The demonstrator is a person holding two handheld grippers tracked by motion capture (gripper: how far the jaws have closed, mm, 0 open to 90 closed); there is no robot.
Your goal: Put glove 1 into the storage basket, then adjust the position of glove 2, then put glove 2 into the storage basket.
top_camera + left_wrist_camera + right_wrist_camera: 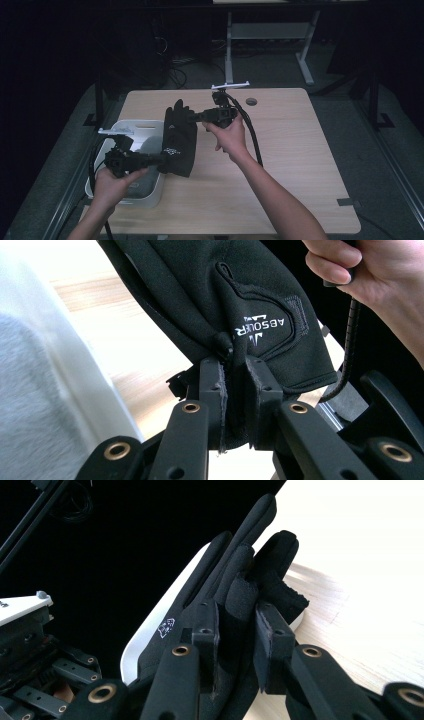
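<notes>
Left gripper [234, 385] pinches black glove [240, 295] printed "ABSOLER"

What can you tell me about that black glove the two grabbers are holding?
The black glove looks like soft stretchy fabric, with white "ABSOLER" lettering on a stitched patch near its cuff. It is held up between the two tools: the left gripper is shut on the cuff end, the right gripper on a finger. Its fingers point away from the person, above the wooden table, beside a white bin.

obstacle: white bin [150, 127] at table's left | right half [300, 165] seemingly free
</notes>
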